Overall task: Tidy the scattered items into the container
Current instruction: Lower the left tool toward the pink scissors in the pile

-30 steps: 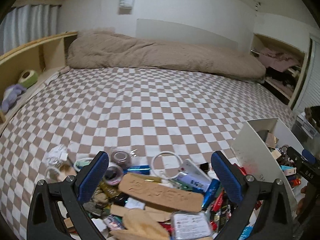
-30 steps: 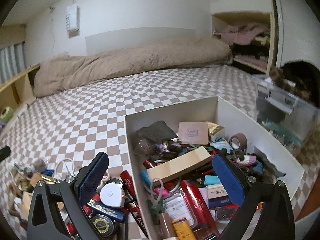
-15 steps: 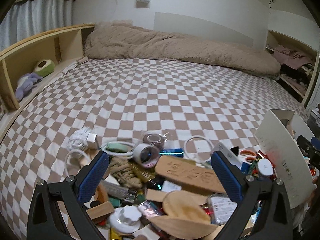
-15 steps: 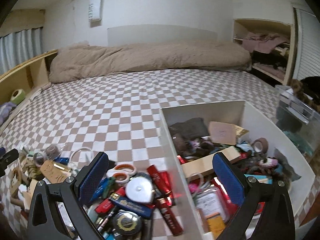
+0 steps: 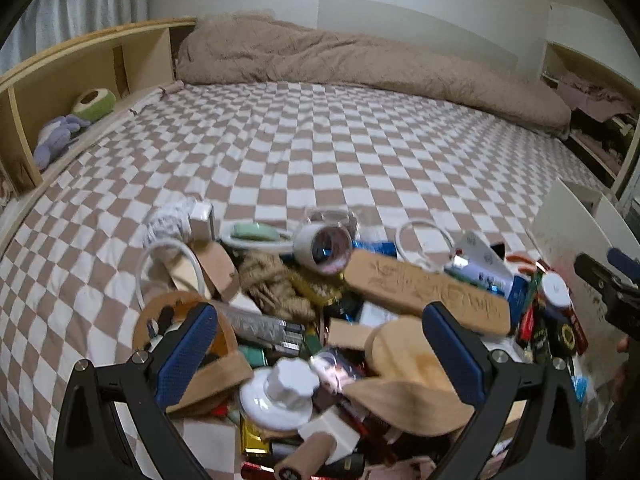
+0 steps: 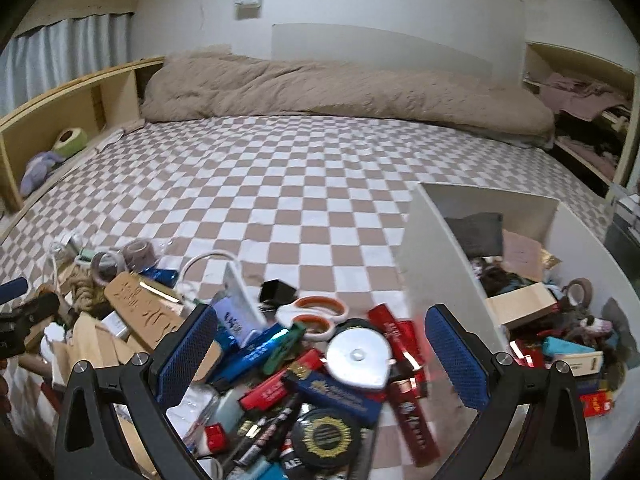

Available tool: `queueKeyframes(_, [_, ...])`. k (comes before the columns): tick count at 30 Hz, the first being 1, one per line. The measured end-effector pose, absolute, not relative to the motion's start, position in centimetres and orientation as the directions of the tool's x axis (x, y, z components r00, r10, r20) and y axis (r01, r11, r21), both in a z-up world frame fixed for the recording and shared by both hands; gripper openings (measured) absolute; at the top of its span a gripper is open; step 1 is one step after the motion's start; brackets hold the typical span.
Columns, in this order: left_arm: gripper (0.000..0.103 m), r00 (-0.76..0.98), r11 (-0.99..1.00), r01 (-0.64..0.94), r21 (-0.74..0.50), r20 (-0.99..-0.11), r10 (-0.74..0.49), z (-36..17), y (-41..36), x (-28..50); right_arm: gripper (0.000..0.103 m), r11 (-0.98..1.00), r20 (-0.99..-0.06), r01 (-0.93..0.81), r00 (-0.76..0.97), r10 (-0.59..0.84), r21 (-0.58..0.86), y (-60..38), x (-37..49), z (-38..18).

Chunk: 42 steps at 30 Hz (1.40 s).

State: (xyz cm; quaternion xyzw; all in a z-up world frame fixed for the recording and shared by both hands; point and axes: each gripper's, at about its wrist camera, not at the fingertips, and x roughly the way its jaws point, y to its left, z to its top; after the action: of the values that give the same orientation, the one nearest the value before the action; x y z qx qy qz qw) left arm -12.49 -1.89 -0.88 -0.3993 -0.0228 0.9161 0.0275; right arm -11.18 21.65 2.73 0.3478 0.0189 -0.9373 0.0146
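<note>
Hovering over the heap, both tongs, left (image 5: 316, 354) and right (image 6: 320, 354), were held wide open, empty. The white container (image 6: 436, 256) was kept beside the pile (image 6: 288, 368) on the bed (image 6: 280, 184) for short transfers.

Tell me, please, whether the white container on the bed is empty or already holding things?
Already holding things. The white container shows a wooden block, a tape roll and other clutter inside.

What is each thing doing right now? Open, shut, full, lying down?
left gripper: open, holding nothing
right gripper: open, holding nothing
white box: open on top, partly filled
scissors: lying flat, blades hidden
round white tape measure: lying flat on the pile
tape roll: tipped on its side
</note>
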Motion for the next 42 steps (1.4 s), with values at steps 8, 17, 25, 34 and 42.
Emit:
queueKeyframes(8, [0.103, -0.631, -0.993, -0.065, -0.096, -0.767, 0.116, -2.8, -1.8, -11.5, 0.103, -0.996, -0.646, 0.085, -0.760, -0.068, 0.005, 20.7, -10.3, 1.8])
queueKeyframes(17, [0.103, -0.665, -0.992, -0.075, -0.101, -0.737, 0.125, -3.4, -1.8, -8.9, 0.103, -0.991, -0.594, 0.134, -0.796, -0.119, 0.018, 19.5, -6.9, 1.2])
queueKeyframes(25, [0.103, -0.722, -0.992, -0.084, -0.091, -0.681, 0.123, -3.5, -0.9, -5.9, 0.103, -0.989, -0.568, 0.126, -0.810, -0.146, 0.074, 20.0, -5.1, 0.8])
queueKeyframes(34, [0.103, -0.703, -0.987, -0.139, -0.078, -0.694, 0.154, -4.7, 0.8, -4.5, 0.103, -0.990, -0.596, 0.119, -0.791, -0.141, 0.076, 20.6, -3.0, -0.9])
queueKeyframes(42, [0.103, -0.680, -0.983, -0.088, -0.158, -0.712, 0.176, -5.9, 0.3, -2.9, 0.103, -0.993, -0.592, 0.098, -0.797, -0.122, 0.073, 20.8, -1.1, -1.6])
